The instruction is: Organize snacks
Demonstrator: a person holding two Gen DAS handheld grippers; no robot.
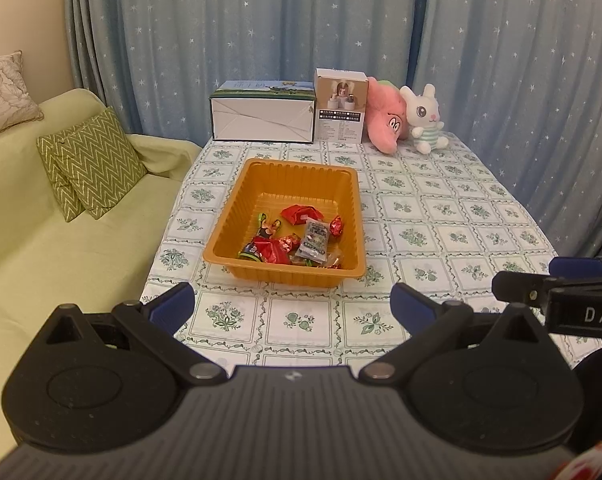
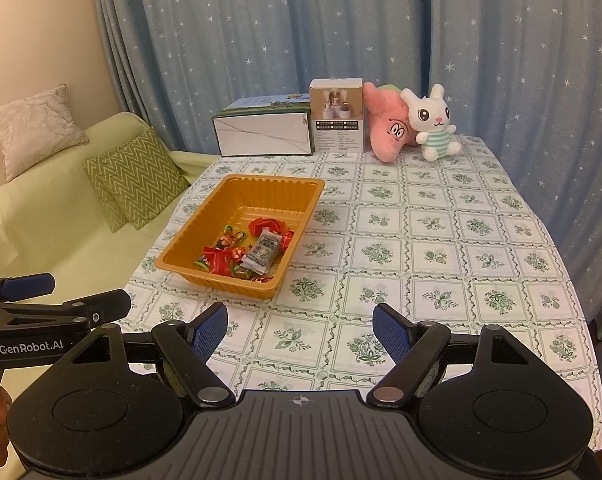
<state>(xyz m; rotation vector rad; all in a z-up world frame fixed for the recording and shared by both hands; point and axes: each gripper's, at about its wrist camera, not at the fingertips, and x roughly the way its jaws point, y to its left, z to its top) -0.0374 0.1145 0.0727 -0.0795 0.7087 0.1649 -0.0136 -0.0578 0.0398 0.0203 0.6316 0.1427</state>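
Snacks (image 1: 297,242) lie in one orange tray (image 1: 261,272), straight ahead of my left gripper (image 1: 293,304), whose fingers stand wide and hold nothing. I count two boxes (image 1: 263,114) and two plush toys (image 1: 425,118) beyond. "DAS" reads on the right gripper (image 1: 561,292) at right.

From the right wrist, my right gripper (image 2: 300,330) gapes wide too, tray ahead-left of its fingers. "GenRobot.AI" marks the left gripper (image 2: 67,298).
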